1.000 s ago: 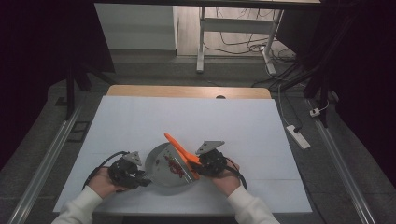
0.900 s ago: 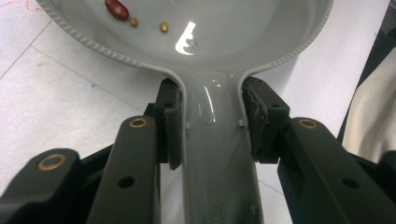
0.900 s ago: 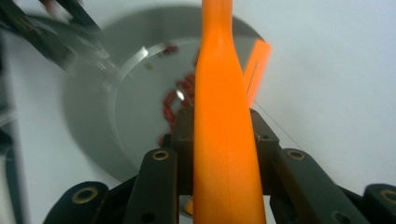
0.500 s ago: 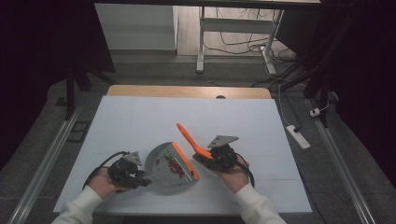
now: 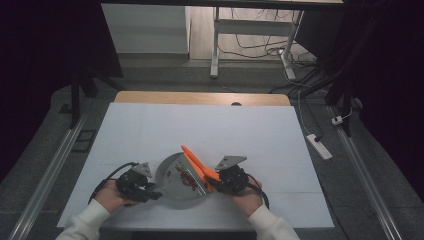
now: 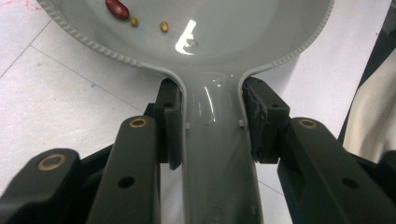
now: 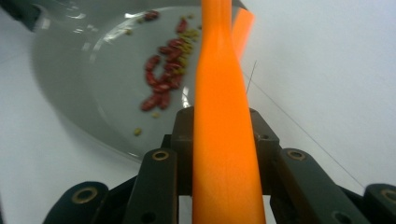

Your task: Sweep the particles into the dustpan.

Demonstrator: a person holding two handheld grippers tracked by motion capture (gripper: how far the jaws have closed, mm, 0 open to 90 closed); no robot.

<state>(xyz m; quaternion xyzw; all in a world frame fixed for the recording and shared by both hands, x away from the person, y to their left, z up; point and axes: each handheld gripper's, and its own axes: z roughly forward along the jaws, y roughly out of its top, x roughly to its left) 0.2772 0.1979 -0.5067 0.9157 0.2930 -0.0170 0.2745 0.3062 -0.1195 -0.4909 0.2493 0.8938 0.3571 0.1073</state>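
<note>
A grey pan (image 5: 175,176) with a ribbed rim sits low on the white table, tilted, with red beans (image 5: 186,176) and small yellow grains inside. My left gripper (image 5: 152,193) is shut on the pan's handle (image 6: 212,154), with the pads (image 6: 169,122) pressed against both sides, and a red bean (image 6: 116,8) lies in the bowl ahead. My right gripper (image 5: 213,183) is shut on a flat orange spatula (image 5: 196,164). Its blade (image 7: 223,93) reaches up over the pan's right edge, beside the pile of beans (image 7: 163,79) in the pan (image 7: 84,102).
White paper covers the table (image 5: 200,130), with open room behind and to both sides of the pan. A wooden strip (image 5: 200,98) edges the far side. A white power strip (image 5: 319,146) lies on the floor at the right, past the table's edge.
The right gripper swung the orange spatula out to the right and up, then brought it back to the pan's right edge. The left gripper kept still on the handle.
</note>
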